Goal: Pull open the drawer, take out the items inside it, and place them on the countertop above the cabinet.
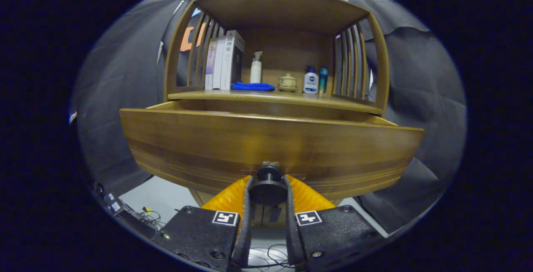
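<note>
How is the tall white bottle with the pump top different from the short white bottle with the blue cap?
The tall white pump bottle is slimmer, plain white and stands near the books. The short white bottle with the blue cap is squatter, has a blue label and stands further right. Both stand upright on the wooden countertop, far beyond the tool, which grips the round dark drawer knob.

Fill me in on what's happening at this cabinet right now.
A handheld pair of tongs is clamped on the dark round knob of the wooden drawer, one finger on each side. The drawer is pulled out from the cabinet; its inside is hidden from this angle. On the countertop above stand books, a blue cloth, a pump bottle, a small lidded pot and two more bottles.
</note>
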Available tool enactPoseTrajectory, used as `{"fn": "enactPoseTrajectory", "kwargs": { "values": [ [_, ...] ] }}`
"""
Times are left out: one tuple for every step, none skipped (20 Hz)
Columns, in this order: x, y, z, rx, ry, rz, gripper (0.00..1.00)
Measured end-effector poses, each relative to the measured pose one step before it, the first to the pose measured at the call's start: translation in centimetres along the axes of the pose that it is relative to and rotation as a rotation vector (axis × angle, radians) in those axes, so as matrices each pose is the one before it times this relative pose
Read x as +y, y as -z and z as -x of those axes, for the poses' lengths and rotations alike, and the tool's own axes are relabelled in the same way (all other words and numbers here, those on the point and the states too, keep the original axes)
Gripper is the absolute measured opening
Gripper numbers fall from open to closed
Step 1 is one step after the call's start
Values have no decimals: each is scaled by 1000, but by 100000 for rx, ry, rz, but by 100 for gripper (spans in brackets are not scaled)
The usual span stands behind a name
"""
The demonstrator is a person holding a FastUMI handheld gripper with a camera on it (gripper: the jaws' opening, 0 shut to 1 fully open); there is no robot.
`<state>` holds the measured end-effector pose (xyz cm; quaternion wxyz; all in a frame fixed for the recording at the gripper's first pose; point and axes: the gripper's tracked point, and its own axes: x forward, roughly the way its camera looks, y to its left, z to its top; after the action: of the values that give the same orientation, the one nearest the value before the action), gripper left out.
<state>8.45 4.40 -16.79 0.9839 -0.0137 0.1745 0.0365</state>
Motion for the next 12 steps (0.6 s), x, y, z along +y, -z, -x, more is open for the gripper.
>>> {"fn": "enactPoseTrajectory", "kwargs": {
  "values": [
    [-4,495,559,714,-225,-136,37],
    [61,371,592,374,-720,-1748,37],
    [255,252,579,-231,-952,-1624,37],
    [259,364,537,-103,-983,30,37],
    [112,242,560,742,-586,167,37],
    [65,212,507,684,-340,-24,37],
    [-16,303,451,919,-117,-678,37],
    [27,111,276,744,-406,-1109,37],
    [114,293,278,942,-394,-1465,37],
    [1,29,87,136,-85,395,37],
    [-28,65,4,135,247,1714,37],
    [-98,-30,-17,71,621,1208,37]
  ]
}}
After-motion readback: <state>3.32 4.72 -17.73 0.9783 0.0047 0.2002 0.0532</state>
